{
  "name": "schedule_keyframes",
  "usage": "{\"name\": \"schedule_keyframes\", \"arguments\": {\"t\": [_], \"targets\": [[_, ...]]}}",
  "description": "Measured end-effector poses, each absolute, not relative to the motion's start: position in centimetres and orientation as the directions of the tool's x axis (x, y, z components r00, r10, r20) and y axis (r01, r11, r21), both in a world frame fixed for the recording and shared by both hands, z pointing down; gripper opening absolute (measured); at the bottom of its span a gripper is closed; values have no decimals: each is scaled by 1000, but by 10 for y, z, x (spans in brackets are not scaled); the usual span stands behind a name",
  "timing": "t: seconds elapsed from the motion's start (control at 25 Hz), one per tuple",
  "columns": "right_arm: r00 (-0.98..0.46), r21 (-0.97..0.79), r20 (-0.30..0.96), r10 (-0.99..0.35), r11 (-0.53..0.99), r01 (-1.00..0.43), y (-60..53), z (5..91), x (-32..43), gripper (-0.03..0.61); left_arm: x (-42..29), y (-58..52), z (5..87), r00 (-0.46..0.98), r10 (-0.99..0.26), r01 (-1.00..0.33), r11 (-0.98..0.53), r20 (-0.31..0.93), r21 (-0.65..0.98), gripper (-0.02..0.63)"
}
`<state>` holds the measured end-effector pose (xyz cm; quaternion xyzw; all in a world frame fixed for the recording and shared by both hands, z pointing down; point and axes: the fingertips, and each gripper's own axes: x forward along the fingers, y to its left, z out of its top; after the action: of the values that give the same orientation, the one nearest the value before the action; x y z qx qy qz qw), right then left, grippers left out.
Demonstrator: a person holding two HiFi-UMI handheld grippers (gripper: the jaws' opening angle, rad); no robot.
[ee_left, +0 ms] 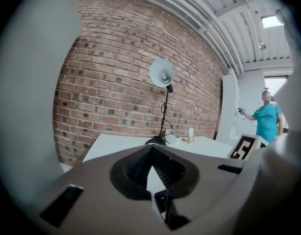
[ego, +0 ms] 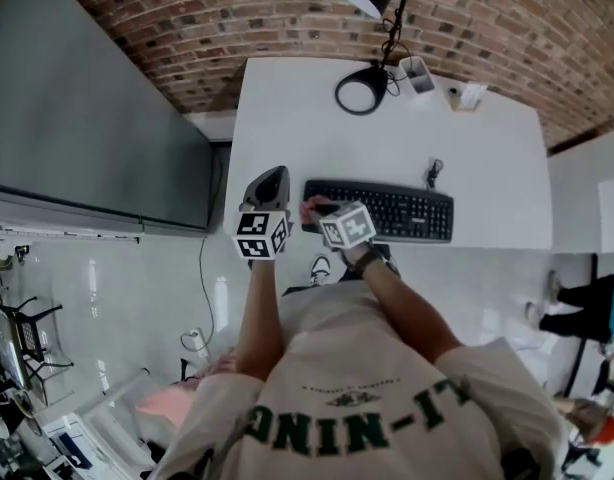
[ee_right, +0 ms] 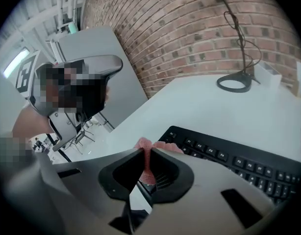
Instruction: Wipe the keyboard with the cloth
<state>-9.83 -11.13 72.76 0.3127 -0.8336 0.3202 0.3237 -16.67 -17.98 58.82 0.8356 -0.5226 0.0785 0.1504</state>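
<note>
**Head view.** The keyboard (ego: 397,211) lies on the white desk (ego: 387,138), near the desk's lower edge, with its long axis running left to right across the frame. The right gripper (ego: 325,212) is placed at the keyboard's left end. Its fingers are clamped on a pink cloth (ego: 311,208), which sits at the leftmost keys; whether cloth and keys touch cannot be told. The left gripper (ego: 274,174) is held further left, beside the keyboard and apart from it. The right gripper is therefore the nearer one, and almost the whole keyboard extends to the right of the cloth. A wiping stroke is judged to run rightward along that long axis.

**Right gripper view.** The fingers are seen closed on a fold of the cloth (ee_right: 143,144). The keyboard (ee_right: 229,158) stretches from just beyond the fingertips toward the lower right of the frame. In the head view this grip is largely covered by the gripper's own body.

**Left gripper view.** The fingers are shown together with nothing held between them. Neither keyboard nor cloth appears here. Only the desk, a lamp (ee_left: 163,75), a brick wall (ee_left: 116,58) and a person in teal (ee_left: 265,121) at the frame's right are shown.
</note>
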Motion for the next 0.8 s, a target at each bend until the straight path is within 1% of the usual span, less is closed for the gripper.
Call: {"name": "schedule_keyframes", "arguments": {"t": [0.16, 0.32, 0.8], "targets": [[-580, -322, 770, -266, 624, -712, -100, 743, -107, 35, -178, -175, 588, 418, -861, -908, -384, 289, 169, 2], [-584, -329, 766, -268, 617, -715, -101, 746, -103, 35, -176, -177, 586, 423, -859, -906, -391, 287, 165, 2], [-584, -349, 758, -292, 574, -741, -96, 746, -73, 35, -125, -182, 592, 518, -803, -856, -490, 294, 166, 2]]}}
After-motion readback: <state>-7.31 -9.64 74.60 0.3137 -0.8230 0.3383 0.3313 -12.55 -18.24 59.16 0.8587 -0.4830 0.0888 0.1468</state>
